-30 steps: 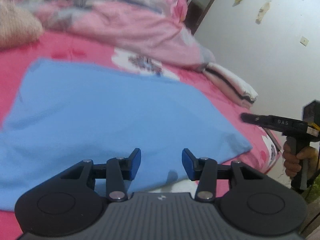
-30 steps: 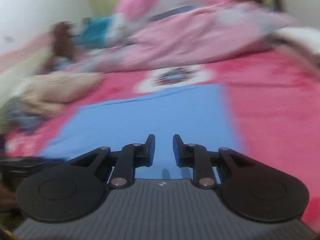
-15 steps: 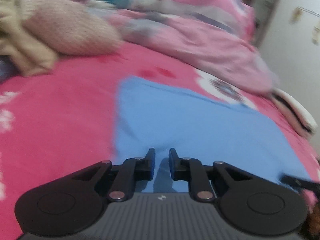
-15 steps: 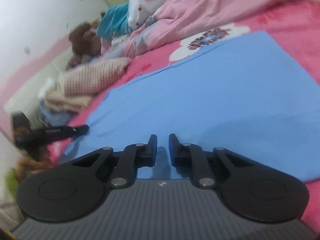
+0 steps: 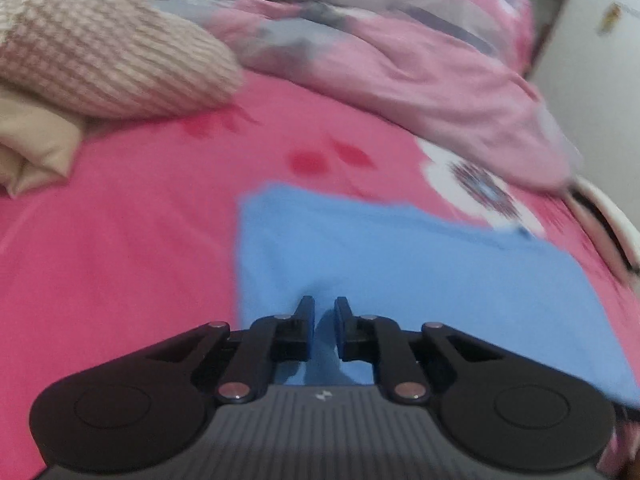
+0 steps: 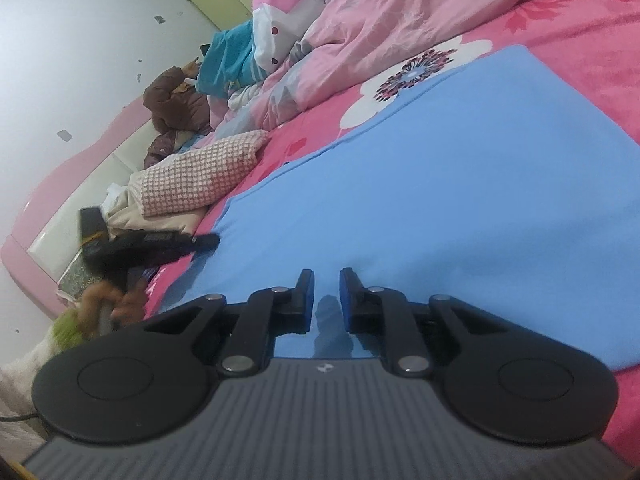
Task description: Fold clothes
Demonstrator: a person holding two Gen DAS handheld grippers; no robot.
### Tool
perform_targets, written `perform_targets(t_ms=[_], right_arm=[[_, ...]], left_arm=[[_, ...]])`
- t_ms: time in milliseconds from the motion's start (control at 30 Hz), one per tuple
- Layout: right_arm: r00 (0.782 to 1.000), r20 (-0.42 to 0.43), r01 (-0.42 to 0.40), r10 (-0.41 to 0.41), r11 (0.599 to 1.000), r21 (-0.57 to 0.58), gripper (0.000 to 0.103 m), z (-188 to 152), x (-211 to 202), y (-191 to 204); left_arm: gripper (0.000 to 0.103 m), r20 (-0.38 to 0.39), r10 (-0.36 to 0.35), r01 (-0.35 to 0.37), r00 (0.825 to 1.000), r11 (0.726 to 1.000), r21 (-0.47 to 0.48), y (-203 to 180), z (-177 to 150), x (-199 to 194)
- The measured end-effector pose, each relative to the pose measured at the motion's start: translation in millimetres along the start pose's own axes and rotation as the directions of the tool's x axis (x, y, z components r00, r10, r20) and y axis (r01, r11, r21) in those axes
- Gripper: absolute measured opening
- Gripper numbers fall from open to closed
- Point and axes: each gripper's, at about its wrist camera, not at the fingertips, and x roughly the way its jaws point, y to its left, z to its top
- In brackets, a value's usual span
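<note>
Left gripper (image 5: 324,308) has just been closing from the wide spread of a second ago, its jaws now nearly together on a pinch of blue cloth (image 5: 420,280) at the near edge; the view has swung so that the cloth's left corner sits mid-frame, with pink bedsheet (image 5: 120,260) filling the left half. Right gripper (image 6: 326,280) was narrow before and its jaws have closed a little further, pinching the cloth's near edge, a small fold rising between the fingers. Cloth lies flat on the bed, spreading up and to the right from both grippers. Left wrist view alone shows a white wall (image 5: 592,60) at the upper right. Right wrist view alone shows a brown stuffed toy (image 6: 176,108) at the upper left, the pink headboard (image 6: 60,184), and the left gripper (image 6: 200,240) from the side at the cloth's left corner, held by a blurred hand (image 6: 116,300). Both views show the knitted pink cloth (image 5: 100,52) and crumpled pink quilt (image 5: 420,68).
</note>
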Motion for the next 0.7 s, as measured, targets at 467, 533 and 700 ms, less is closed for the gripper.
perform_targets(t_ms=[467,533,700], right_arm=[[1.0,-0.01,-0.001,0.001,1.0,0.004,0.013,0.7,4.3,-0.3],[1.0,-0.01,-0.001,0.001,1.0,0.006,0.013,0.5,4.2,-0.5],[1.0,-0.011,-0.001,0.001,1.0,0.006,0.013,0.5,4.3,-0.6]], left_arm=[[0.031,-0.031,-0.054,0.057,0.998,0.992,0.117,-20.3,25.8,20.1],[0.021,-0.039,-0.043,0.047,0.998,0.993,0.112,-10.8,32.3,41.7],[0.025,0.046,0.093,-0.095,0.995,0.994,0.056,23.3,55.6,56.3]])
